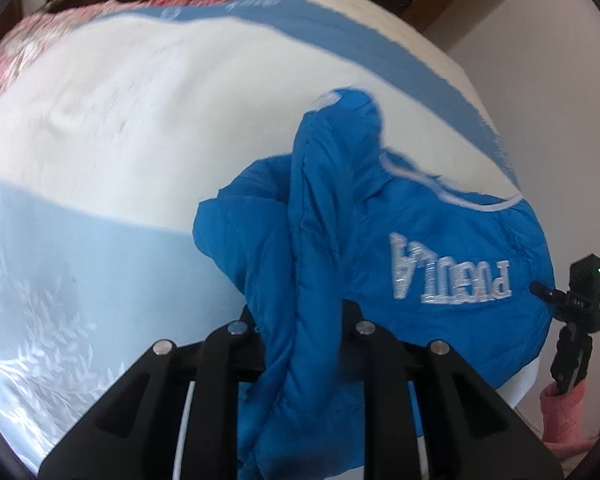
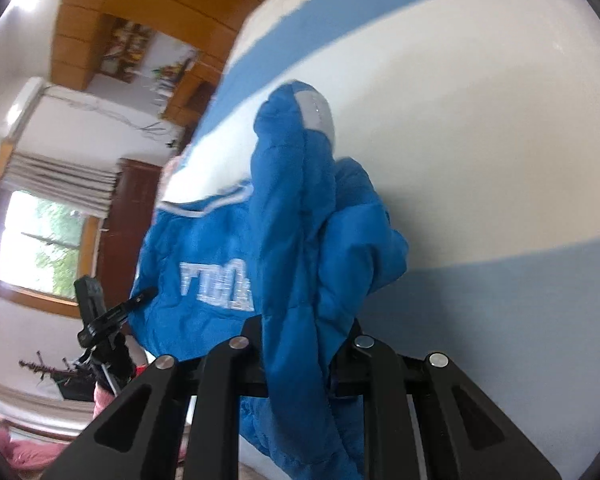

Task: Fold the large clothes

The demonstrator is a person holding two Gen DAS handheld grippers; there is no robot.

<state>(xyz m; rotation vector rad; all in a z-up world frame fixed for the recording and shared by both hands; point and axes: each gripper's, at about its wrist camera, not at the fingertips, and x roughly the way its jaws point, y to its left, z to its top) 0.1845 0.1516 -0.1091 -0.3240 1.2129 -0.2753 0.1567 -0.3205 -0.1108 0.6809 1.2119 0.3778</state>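
A bright blue padded jacket with white lettering lies on a bed, bunched near its right edge. My left gripper is shut on a fold of the jacket, which drapes between the fingers. In the right wrist view the same jacket shows with its sleeve and white cuff raised. My right gripper is shut on another fold of the jacket. The fingertips of both grippers are hidden by cloth.
The bed cover is white with blue bands. A pink flowered blanket lies at the far end. A black camera on a tripod stands beside the bed, also in the right wrist view. A window is on the wall.
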